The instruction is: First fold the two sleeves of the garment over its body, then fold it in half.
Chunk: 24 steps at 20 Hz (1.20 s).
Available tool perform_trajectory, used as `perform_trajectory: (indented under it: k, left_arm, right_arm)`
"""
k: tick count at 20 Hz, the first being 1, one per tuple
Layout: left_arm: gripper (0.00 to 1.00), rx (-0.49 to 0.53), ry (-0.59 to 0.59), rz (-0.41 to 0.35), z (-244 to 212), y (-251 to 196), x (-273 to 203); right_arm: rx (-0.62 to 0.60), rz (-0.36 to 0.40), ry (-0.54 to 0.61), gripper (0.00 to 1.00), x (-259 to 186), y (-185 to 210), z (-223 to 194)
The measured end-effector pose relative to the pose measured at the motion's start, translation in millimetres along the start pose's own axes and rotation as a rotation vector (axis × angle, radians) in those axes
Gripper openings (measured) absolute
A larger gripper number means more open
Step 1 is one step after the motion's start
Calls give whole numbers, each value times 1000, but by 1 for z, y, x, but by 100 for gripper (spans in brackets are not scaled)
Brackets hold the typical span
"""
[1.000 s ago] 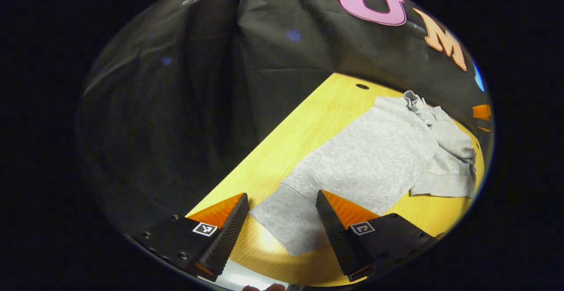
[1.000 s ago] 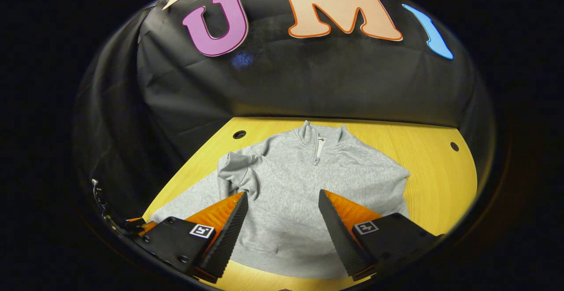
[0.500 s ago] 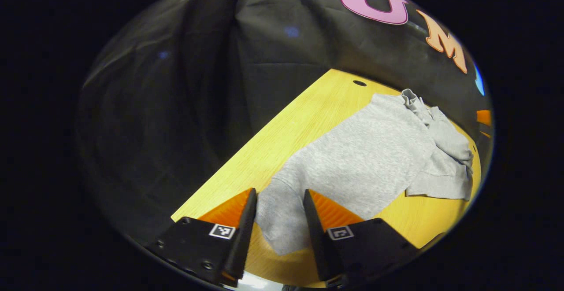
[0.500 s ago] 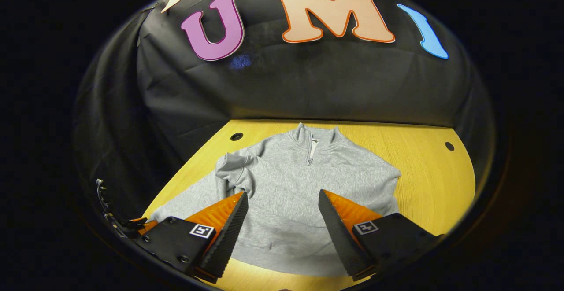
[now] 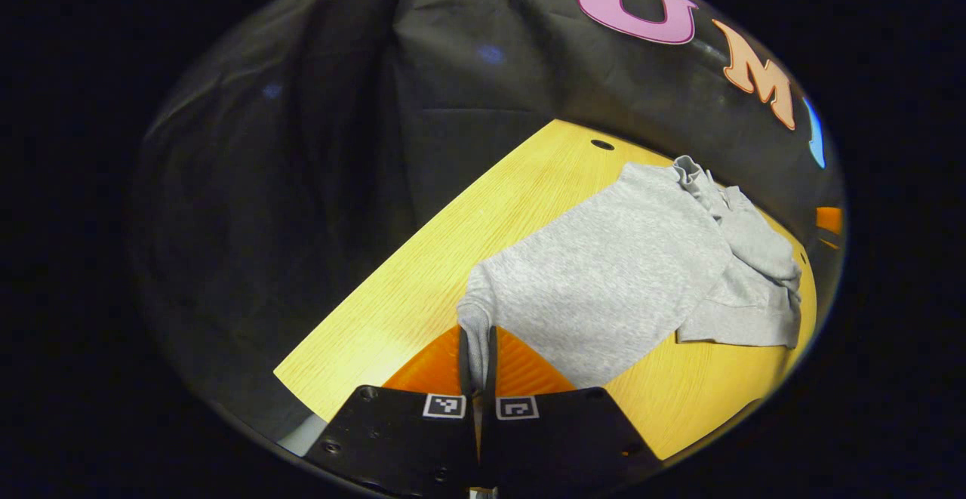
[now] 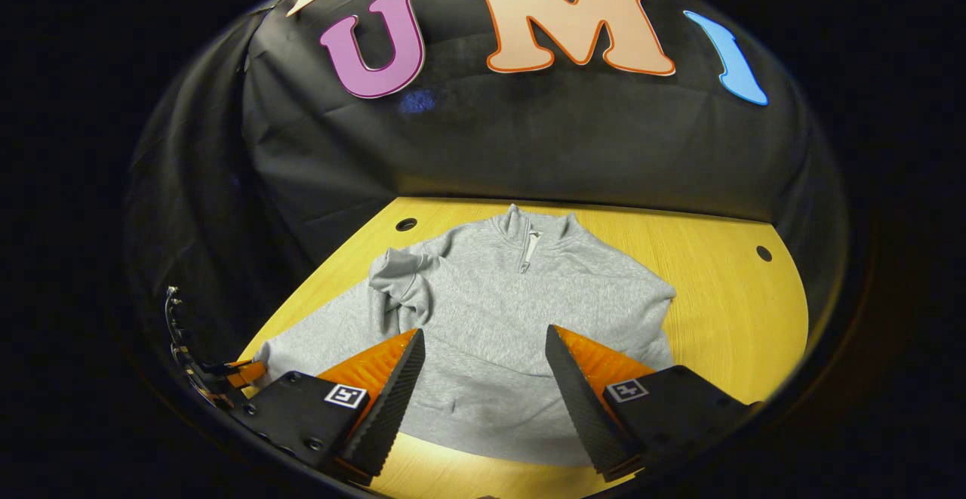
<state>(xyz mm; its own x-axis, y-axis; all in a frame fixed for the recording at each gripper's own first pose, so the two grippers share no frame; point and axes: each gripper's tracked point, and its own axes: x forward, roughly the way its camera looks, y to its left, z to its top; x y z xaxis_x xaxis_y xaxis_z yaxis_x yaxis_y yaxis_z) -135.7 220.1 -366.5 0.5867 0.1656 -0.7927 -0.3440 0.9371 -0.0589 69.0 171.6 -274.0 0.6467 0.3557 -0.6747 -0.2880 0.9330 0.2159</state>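
A grey quarter-zip sweatshirt lies flat on the yellow wooden table, collar toward the far wall. One sleeve stretches out to the side across the table. In the left gripper view my left gripper is shut on that sleeve's cuff, which bunches up between the orange fingers. The same gripper shows small at the left edge of the right gripper view, at the cuff. My right gripper hangs open over the sweatshirt's lower body, with nothing between its fingers.
The table has small round holes near its far corners. The black cloth wall closes the booth behind and to the left. Bare table top lies to the right of the garment.
My left gripper has gone from open around the cuff to shut on it, and the cuff is now pinched upward. The right gripper has stayed open and hardly moved.
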Motion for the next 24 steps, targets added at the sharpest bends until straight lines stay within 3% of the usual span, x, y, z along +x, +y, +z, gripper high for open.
perform_trajectory:
  k: [1, 4, 6, 7, 11, 14, 24]
  left_arm:
    - [0, -7, 12, 9, 0, 1, 0]
    - [0, -10, 32, 23, 7, 2, 0]
    - [0, 1, -5, 21, 30, 2, 0]
    - [0, 0, -16, 23, 43, 2, 0]
    - [0, -31, -100, -7, 97, -11, -5]
    - [0, -40, -153, -31, 135, -22, -8]
    - [0, 56, -255, -113, 215, -90, -5]
  right_arm:
    - [3, -5, -10, 96, -2, -3, 3]
    - [12, -15, -31, 99, -11, -10, 6]
    - [14, -27, -36, 96, -17, -16, 5]
    - [18, -33, -39, 99, -20, -21, 4]
    - [45, -57, -32, 96, -29, -35, -6]
    - [70, -73, -37, 99, -37, -48, -10]
    - [137, -140, -58, 99, -70, -95, -22]
